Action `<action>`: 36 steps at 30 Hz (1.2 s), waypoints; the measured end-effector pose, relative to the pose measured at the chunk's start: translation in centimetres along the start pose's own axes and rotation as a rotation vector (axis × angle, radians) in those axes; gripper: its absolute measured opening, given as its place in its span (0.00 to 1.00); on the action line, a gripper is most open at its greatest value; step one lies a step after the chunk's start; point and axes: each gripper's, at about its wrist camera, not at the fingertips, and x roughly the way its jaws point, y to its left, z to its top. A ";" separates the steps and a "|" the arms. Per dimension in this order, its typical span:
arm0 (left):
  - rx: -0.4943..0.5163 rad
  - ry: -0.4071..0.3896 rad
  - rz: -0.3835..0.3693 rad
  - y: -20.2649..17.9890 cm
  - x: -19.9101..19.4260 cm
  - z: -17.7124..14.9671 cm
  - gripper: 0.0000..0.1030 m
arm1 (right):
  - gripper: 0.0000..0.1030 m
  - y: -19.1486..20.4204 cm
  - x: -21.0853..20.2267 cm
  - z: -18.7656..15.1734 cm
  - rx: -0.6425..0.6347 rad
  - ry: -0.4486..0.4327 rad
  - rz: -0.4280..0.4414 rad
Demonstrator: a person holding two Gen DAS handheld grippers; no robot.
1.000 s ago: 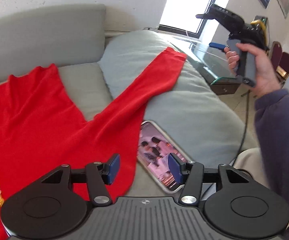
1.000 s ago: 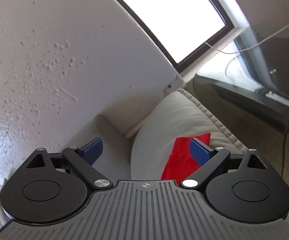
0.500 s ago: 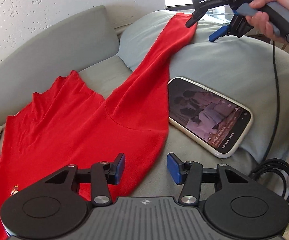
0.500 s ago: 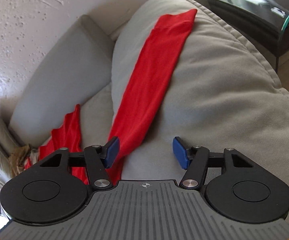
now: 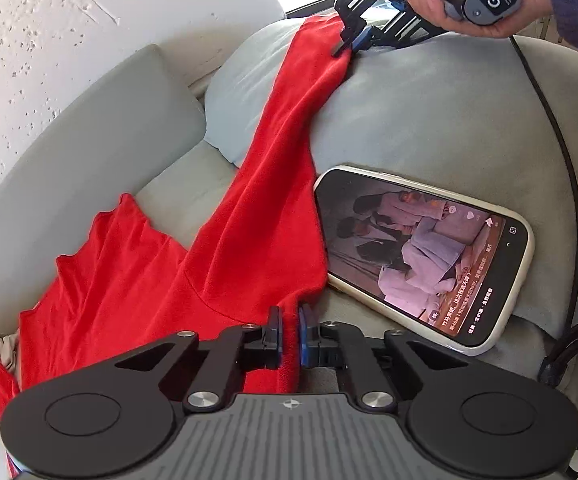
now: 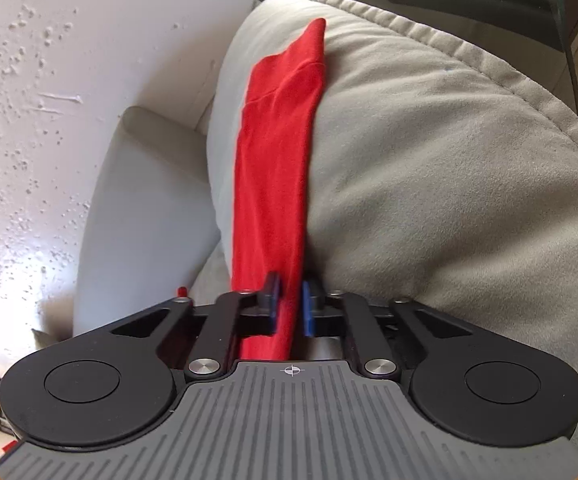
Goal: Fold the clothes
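- Red shirt (image 5: 137, 280) lies spread on the grey sofa (image 5: 89, 152), its sleeve (image 6: 277, 152) running up over the cushion beside a phone (image 5: 421, 252).
- Left tongs (image 5: 289, 334) have just closed, pinching fabric below the armpit.
- Right tongs (image 6: 289, 308) have just closed, pinching the sleeve along its length.

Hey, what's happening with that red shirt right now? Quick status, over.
Both jaws just closed on cloth: left hand-held gripper shut on red shirt edge, right hand-held gripper on its sleeve. Shirt unfolded on sofa. Phone beside it.
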 end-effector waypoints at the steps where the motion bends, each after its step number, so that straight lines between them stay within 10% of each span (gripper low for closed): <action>1: -0.032 -0.007 -0.024 0.7 -0.4 0.1 0.05 | 0.04 0.1 0.1 0.0 0.004 -0.012 0.004; 9: -0.416 -0.057 -0.264 7.5 -3.2 -0.5 0.04 | 0.01 -0.1 -2.7 1.2 0.116 -0.226 0.093; 13: -0.438 -0.032 -0.236 7.5 -2.8 -1.1 0.04 | 0.05 -1.0 -1.7 2.3 0.150 -0.091 0.033; 15: -0.421 -0.030 -0.234 6.8 -2.7 -1.1 0.04 | 0.13 -1.4 -1.5 2.3 0.172 -0.035 0.085; 17: -0.404 -0.031 -0.227 6.3 -2.6 -1.0 0.04 | 0.47 -1.8 -1.2 2.3 0.193 0.021 0.137; 19: -0.388 -0.031 -0.217 6.2 -2.3 -0.9 0.04 | 0.59 -1.8 -0.9 2.3 0.191 0.042 0.173; 23: -0.415 -0.037 -0.220 7.0 -2.5 -1.0 0.04 | 0.59 -0.6 -0.1 1.9 0.099 0.016 0.121; 25: -0.434 -0.040 -0.226 7.4 -2.7 -1.0 0.04 | 0.53 0.1 0.3 1.7 0.046 -0.001 0.089; 28: -0.454 -0.049 -0.238 7.8 -3.0 -1.1 0.04 | 0.02 0.4 0.4 1.8 0.029 -0.042 0.005; 36: -0.487 -0.023 -0.302 8.4 -2.5 -1.6 0.04 | 0.01 -1.4 -1.9 3.6 0.146 -0.162 0.076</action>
